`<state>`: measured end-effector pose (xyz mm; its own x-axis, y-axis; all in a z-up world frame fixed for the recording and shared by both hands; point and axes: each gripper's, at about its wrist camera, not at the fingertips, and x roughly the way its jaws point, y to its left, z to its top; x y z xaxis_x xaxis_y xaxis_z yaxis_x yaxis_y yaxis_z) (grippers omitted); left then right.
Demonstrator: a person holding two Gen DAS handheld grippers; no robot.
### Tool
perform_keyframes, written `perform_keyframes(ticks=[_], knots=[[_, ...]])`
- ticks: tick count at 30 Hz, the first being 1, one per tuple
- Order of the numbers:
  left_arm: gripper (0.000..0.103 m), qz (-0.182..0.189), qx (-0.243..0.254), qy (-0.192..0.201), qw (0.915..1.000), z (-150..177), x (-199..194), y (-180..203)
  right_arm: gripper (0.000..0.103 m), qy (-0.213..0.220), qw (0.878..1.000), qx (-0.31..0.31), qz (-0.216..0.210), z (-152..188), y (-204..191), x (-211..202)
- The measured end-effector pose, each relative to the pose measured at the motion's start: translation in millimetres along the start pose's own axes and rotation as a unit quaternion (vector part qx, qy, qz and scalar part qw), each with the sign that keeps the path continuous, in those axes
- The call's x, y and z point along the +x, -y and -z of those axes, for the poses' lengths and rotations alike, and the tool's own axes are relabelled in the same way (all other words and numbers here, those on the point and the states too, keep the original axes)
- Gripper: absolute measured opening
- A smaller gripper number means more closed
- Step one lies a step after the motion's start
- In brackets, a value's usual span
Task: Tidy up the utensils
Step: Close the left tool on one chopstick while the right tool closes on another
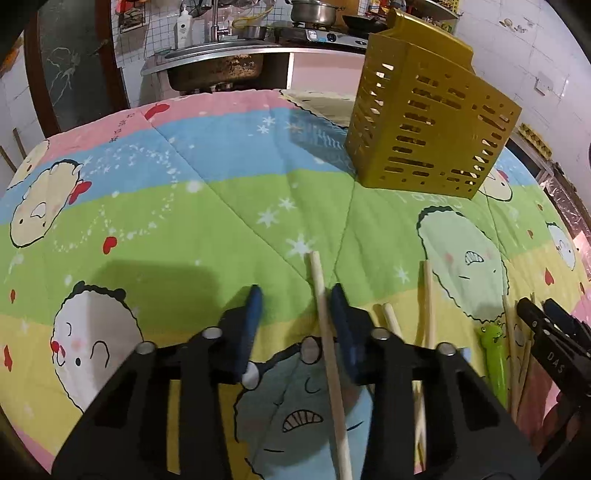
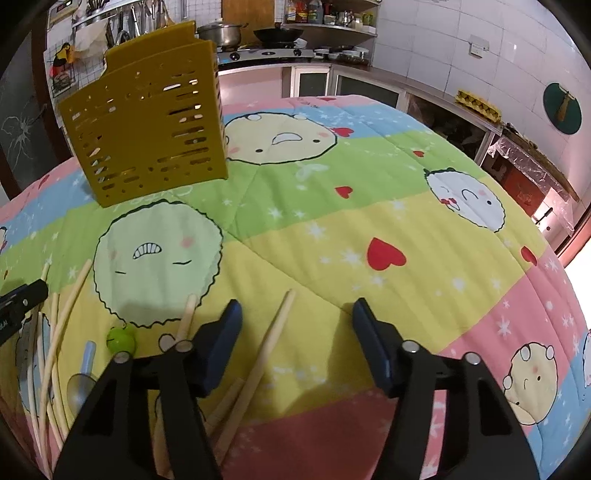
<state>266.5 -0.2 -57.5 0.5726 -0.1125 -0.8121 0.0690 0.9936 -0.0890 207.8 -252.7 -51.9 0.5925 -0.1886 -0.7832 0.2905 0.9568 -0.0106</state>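
Observation:
A mustard slotted utensil holder stands upright on the cartoon-print quilt. Several pale wooden chopsticks lie loose near the front edge. One chopstick lies between the fingers of my left gripper, close against the right finger, with a gap to the left finger; the jaws are open. Another chopstick lies between the wide-open fingers of my right gripper, untouched. A green frog-topped utensil and a metal spoon lie among more chopsticks between the two grippers.
The quilt covers the whole table and falls away at its edges. Behind stand a steel sink, a stove with a pot and a pan, and cabinets along the right wall. Open quilt lies right of the holder.

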Motion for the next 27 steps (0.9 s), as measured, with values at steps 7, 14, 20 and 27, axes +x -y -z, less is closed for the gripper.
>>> perform_keyframes(ticks=[7,14,20,27], knots=[[0.015,-0.008,0.021,-0.01,0.9997,2,1,10,0.032,-0.011,1.0,0.009,-0.01,3,0,-2],[0.012,-0.01,0.03,-0.016,0.9994,1,4,12,0.014,-0.023,0.999,0.019,-0.015,0,-4,2],[0.006,-0.011,0.021,-0.019,0.9996,-3,8,12,0.008,-0.028,0.999,0.015,-0.03,-7,-4,7],[0.004,-0.006,0.014,-0.011,0.9998,-4,6,10,0.006,-0.024,0.998,0.008,-0.049,-21,-7,9]])
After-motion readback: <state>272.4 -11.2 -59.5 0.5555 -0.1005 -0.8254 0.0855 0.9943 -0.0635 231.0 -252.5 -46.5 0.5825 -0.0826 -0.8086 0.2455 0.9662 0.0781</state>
